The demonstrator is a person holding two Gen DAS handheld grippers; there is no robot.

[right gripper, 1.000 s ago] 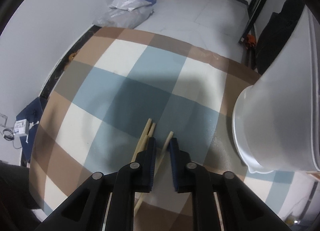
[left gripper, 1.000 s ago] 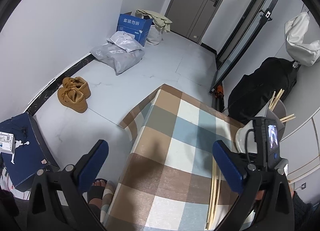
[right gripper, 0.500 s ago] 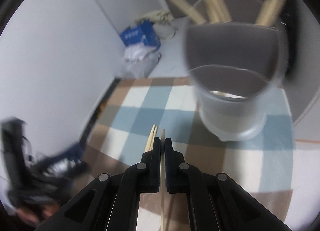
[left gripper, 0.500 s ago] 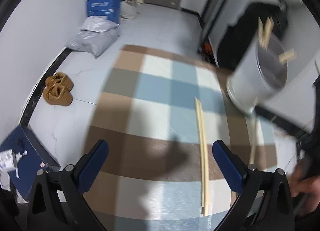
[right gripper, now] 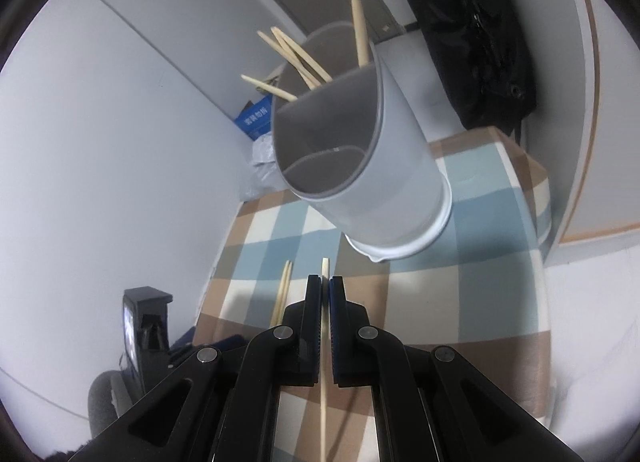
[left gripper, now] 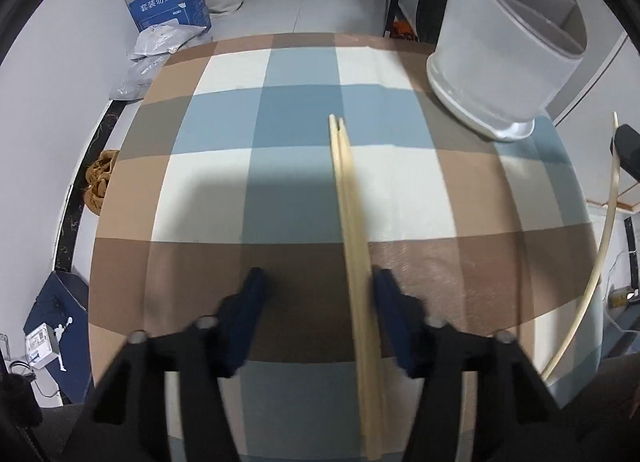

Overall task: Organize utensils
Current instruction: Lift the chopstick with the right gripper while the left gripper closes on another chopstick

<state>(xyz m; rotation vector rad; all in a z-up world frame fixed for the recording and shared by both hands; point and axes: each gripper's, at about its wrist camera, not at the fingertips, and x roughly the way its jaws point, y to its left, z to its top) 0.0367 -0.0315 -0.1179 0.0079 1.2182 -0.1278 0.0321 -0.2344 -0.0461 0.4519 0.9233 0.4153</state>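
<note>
Two wooden chopsticks (left gripper: pixel 352 222) lie side by side on the checked tablecloth (left gripper: pixel 208 190). My left gripper (left gripper: pixel 318 282) is open and low over the table, its right finger beside the pair. My right gripper (right gripper: pixel 325 286) is shut on a single chopstick (right gripper: pixel 325 268) and holds it above the table, in front of the grey utensil holder (right gripper: pixel 360 166). The holder has several chopsticks (right gripper: pixel 296 54) in its far compartment. It also shows in the left wrist view (left gripper: pixel 500 50), as does the held chopstick (left gripper: pixel 600 246) at the right edge.
The tablecloth covers a small table near a white wall. On the floor lie a blue box (left gripper: pixel 170 6), grey bags (left gripper: pixel 156 50), brown shoes (left gripper: pixel 98 182) and a dark blue box (left gripper: pixel 56 326). A black bag (right gripper: pixel 480 30) stands behind the table.
My right gripper closed on one chopstick and lifted it toward the holder. My left gripper swung over the table and came down beside the two chopsticks left there.
</note>
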